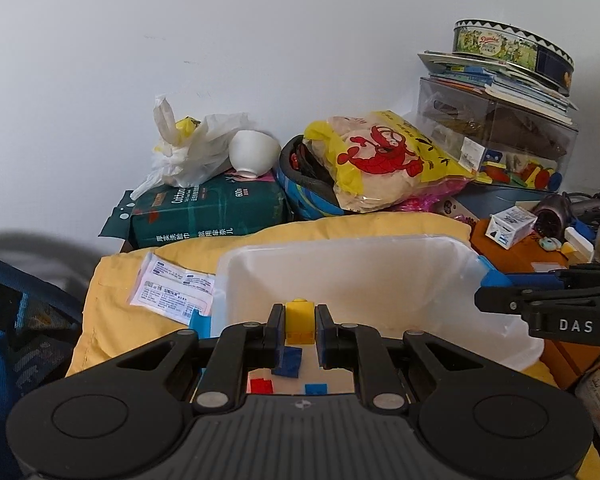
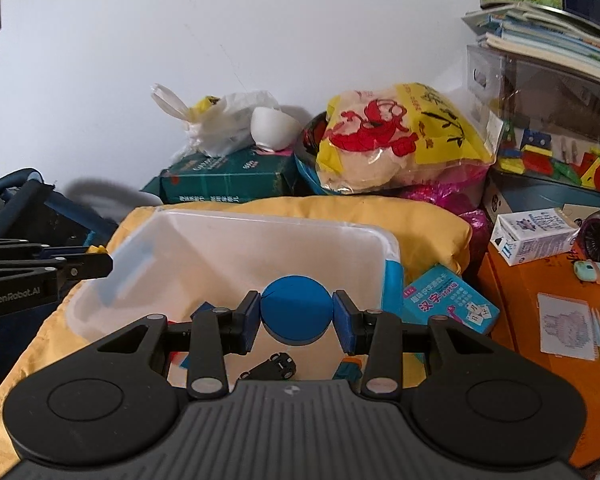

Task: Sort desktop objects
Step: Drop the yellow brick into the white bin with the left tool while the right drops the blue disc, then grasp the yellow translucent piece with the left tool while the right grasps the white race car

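Observation:
My left gripper [image 1: 299, 325] is shut on a small yellow brick [image 1: 299, 316], held above a clear plastic bin [image 1: 380, 248] that rests on a yellow cushion [image 1: 140, 248]. Blue and red bricks [image 1: 288, 362] lie on the bin's floor under the fingers. My right gripper [image 2: 296, 314] is shut on a blue round disc [image 2: 296, 308], held over the same bin [image 2: 228, 240]. A small black toy car [image 2: 270, 366] and other small pieces lie in the bin below it. Each gripper shows at the edge of the other's view: the right gripper [image 1: 548, 302] and the left gripper [image 2: 40, 272].
Behind the cushion stand a green tissue pack [image 1: 208, 210], a white bowl [image 1: 254, 154], a white plastic bag [image 1: 192, 148] and a yellow lobster-print bag [image 1: 384, 156]. A clear box of toys [image 1: 500, 140] with books and a tin is at the right. A blue card box [image 2: 446, 300] and a white carton [image 2: 536, 236] lie right of the bin.

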`<state>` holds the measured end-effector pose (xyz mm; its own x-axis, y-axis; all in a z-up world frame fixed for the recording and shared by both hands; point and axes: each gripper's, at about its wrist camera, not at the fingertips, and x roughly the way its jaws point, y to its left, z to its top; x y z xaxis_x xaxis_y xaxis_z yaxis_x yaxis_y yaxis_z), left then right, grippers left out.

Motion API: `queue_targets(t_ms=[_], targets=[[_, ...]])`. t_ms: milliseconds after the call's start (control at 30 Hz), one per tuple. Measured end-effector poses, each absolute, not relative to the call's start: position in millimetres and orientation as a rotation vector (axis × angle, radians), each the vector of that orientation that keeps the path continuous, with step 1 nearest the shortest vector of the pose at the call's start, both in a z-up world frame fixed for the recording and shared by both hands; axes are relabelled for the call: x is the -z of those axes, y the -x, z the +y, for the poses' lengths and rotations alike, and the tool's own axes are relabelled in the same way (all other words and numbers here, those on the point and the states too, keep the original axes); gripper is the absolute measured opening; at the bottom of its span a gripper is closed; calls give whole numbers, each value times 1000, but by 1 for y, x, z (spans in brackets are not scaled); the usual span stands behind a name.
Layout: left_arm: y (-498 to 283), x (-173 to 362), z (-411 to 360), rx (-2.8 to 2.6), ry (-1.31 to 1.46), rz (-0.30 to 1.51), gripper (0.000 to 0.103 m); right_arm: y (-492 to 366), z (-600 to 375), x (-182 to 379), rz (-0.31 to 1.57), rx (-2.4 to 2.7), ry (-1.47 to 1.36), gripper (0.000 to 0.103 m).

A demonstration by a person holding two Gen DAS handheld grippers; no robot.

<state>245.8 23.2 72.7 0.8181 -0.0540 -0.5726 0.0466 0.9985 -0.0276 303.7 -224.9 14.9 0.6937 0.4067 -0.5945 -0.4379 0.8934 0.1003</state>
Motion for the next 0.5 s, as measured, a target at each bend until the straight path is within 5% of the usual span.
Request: queue_targets(t_ms=[67,133,500], targets=[[-246,-73,25,45,25,609,34,-309,-223,-15,658,-476,51,45],[-244,-73,27,38,44,610,52,-308,-222,-18,643,-483,53,64],[-151,-51,28,32,19,568,55,-219,-243,-9,567,-533,56,70]])
